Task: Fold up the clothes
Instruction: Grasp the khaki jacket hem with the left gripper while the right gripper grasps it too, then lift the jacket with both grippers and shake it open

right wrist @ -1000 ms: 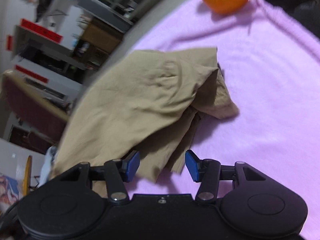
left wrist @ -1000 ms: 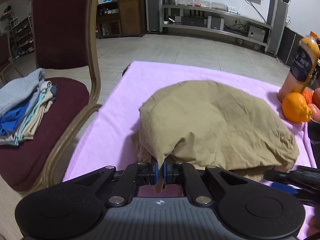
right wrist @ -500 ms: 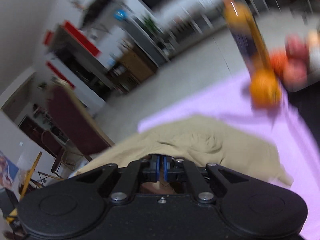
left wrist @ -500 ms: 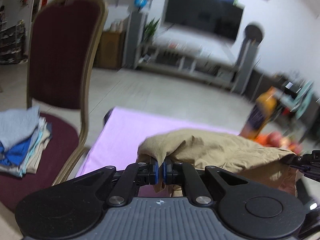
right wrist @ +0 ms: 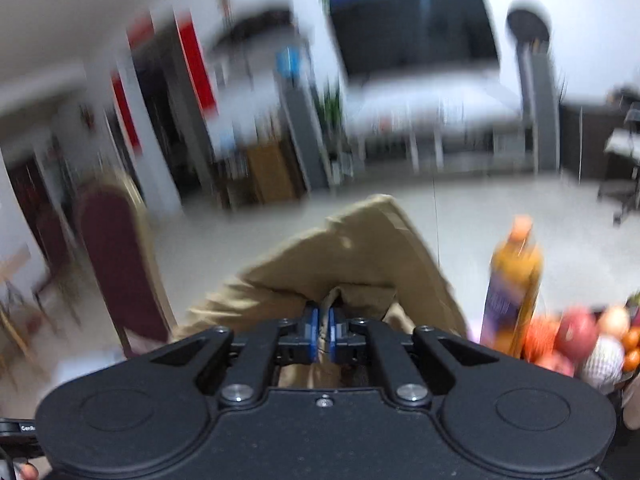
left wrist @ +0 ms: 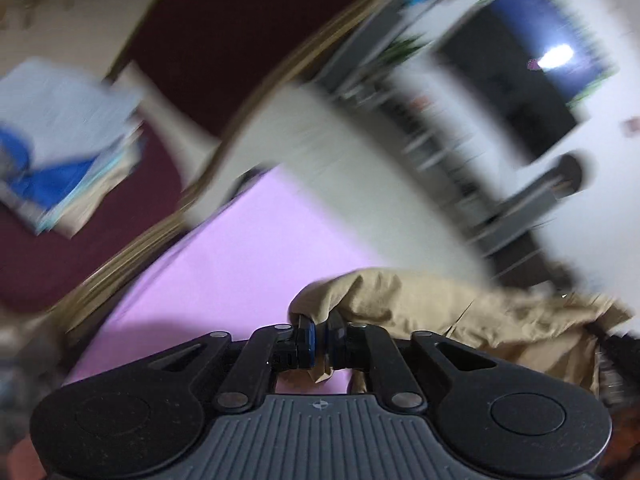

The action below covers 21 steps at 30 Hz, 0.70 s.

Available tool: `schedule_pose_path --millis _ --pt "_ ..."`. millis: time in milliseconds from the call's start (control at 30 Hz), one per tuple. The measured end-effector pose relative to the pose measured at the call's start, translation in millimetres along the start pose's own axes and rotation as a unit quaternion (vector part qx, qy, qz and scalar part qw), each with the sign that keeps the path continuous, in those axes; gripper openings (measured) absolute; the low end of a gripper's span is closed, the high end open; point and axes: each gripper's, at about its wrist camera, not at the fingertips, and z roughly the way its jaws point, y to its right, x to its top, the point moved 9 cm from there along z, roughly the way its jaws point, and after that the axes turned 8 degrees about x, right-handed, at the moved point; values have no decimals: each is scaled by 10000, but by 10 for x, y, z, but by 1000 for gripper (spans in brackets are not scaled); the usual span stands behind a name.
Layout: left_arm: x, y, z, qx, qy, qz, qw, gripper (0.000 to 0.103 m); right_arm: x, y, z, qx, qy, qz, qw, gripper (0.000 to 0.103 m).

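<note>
The left gripper [left wrist: 319,338] is clamped on a fold of the tan garment [left wrist: 460,308], which drapes above the pink-covered surface [left wrist: 224,264]; the right gripper [right wrist: 323,334] pinches the same garment [right wrist: 352,256], beside an orange bottle [right wrist: 514,280]; folded clothes [left wrist: 60,144] sit on the chair [left wrist: 248,36].

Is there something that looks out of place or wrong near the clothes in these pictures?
A juice bottle and a pile of fruit stand close beside the tan garment, odd company for folding. Otherwise both grippers, left and right, have their jaws shut on the garment; nothing looks spilled or damaged.
</note>
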Motion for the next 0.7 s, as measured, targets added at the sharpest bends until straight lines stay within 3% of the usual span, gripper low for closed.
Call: schedule_pose_path --millis 67,100,200,233,267,300,367,400,533,700 --pt "-256 -262 430 713 -581 204 9956 16 -349 288 583 -426 -874 288 9949 29" --pt "-404 -394 567 929 -789 267 9922 15 -558 446 775 -637 -1169 445 9901 30" --pt "-738 -656 714 795 -1078 354 9904 30 -1080 757 885 -767 -1458 880 9824 36" --pt "-803 -702 717 706 -1053 412 9911 41 -1225 813 846 -670 -1509 988 9813 44" --pt "-853 -723 714 651 -979 526 9917 45 -1354 851 785 -557 -1540 1089 9805 55" --pt "-900 -726 721 617 -892 680 9918 46 -1502 851 725 -419 -1584 1171 9795 59" --pt "-1004 -719 750 517 -772 954 9911 65 -1844 820 603 -94 -1745 1330 9756 60" --pt "-1070 -695 792 415 -809 1031 9905 69 -2040 809 539 72 -1798 1458 9728 60" --pt "-1327 -659 932 276 -939 1144 9886 72 -2505 722 545 560 -1741 2071 9611 60" --pt "-1386 -694 1236 314 -924 823 9918 73 -2890 737 854 904 -1566 2794 9430 53"
